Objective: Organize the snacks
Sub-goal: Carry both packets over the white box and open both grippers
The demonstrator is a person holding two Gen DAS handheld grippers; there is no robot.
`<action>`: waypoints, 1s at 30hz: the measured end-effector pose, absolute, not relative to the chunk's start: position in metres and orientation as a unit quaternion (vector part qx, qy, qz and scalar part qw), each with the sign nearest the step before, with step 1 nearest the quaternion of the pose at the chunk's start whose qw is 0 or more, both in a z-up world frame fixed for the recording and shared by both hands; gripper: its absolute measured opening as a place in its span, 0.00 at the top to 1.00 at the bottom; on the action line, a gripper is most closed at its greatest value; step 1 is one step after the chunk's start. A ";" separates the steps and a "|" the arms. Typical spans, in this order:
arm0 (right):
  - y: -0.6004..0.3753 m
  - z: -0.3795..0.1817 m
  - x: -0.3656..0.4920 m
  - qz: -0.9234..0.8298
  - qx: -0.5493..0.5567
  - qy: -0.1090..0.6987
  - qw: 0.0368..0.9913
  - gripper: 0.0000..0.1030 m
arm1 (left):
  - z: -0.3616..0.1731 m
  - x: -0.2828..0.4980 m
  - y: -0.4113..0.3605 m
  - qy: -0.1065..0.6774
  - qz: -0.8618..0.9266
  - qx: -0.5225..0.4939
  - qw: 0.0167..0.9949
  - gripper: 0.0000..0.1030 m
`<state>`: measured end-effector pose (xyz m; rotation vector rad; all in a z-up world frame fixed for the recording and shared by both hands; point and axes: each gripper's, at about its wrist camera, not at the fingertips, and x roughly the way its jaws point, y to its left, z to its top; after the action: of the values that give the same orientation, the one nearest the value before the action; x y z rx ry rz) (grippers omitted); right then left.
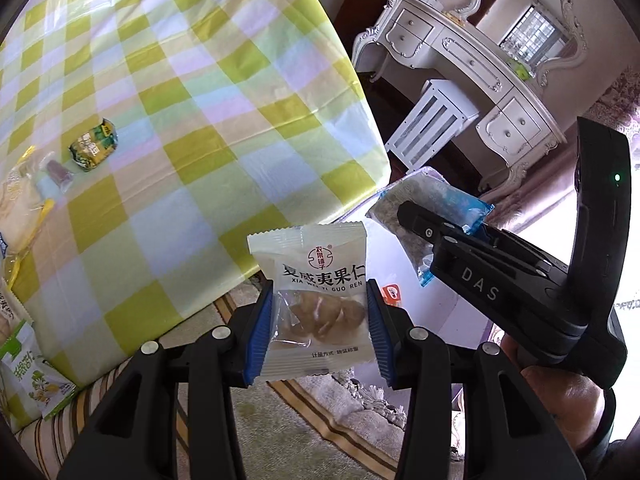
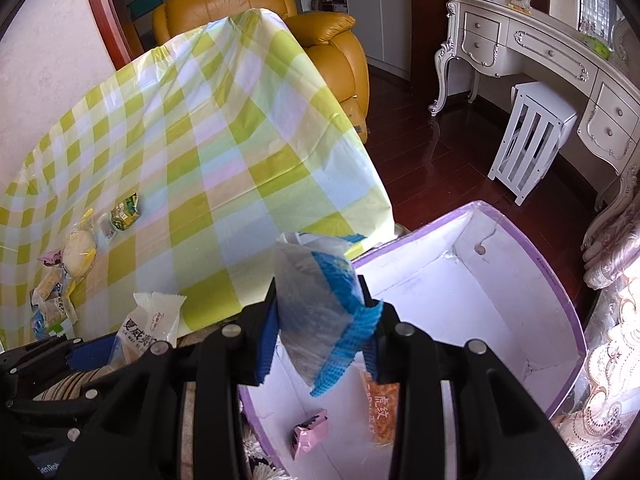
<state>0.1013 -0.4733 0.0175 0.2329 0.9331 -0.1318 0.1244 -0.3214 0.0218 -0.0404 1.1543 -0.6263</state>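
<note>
My left gripper (image 1: 320, 320) is shut on a white macadamia nut packet (image 1: 316, 296), held off the near edge of the checked table (image 1: 192, 92). The packet also shows in the right wrist view (image 2: 150, 330). My right gripper (image 2: 324, 320) is shut on a blue-edged clear snack packet (image 2: 320, 308), held above the near wall of a purple-rimmed white box (image 2: 500, 292). That gripper and its packet (image 1: 424, 208) show at the right in the left wrist view. Inside the box lie a pink packet (image 2: 310, 432) and an orange packet (image 2: 380, 412).
Several snacks lie on the table's left side: a green packet (image 2: 126, 212), a small brown one (image 1: 60, 172), a round bread bag (image 2: 80, 250) and more packets (image 1: 24, 364). A white dresser (image 2: 560, 56), white stool (image 2: 528, 136) and yellow armchair (image 2: 320, 40) stand beyond.
</note>
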 end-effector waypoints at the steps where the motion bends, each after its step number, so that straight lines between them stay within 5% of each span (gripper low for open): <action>1: -0.479 0.014 0.100 -0.068 0.116 0.451 0.882 0.66 | 0.019 0.124 -0.327 0.540 -0.297 -0.015 0.787 0.58; 13: -0.513 -0.016 0.087 -0.113 0.142 0.482 0.857 0.65 | 0.001 0.119 -0.364 0.570 -0.338 0.014 0.749 0.57; 15: -0.513 -0.017 0.087 -0.115 0.142 0.486 0.855 0.64 | 0.000 0.122 -0.363 0.573 -0.340 0.010 0.746 0.50; 17: -0.512 -0.018 0.088 -0.117 0.142 0.488 0.853 0.62 | 0.000 0.123 -0.361 0.572 -0.337 0.004 0.748 0.28; 18: -0.512 -0.017 0.088 -0.118 0.141 0.488 0.853 0.56 | 0.002 0.124 -0.360 0.568 -0.338 0.001 0.750 0.27; 30: -0.496 0.000 0.094 -0.100 0.144 0.471 0.864 0.45 | 0.018 0.124 -0.332 0.538 -0.316 -0.013 0.782 0.27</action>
<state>0.0936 -0.4959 -0.0002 0.3019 0.9869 -0.2106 0.1240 -0.3319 0.0183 -0.0287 1.1609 -0.6823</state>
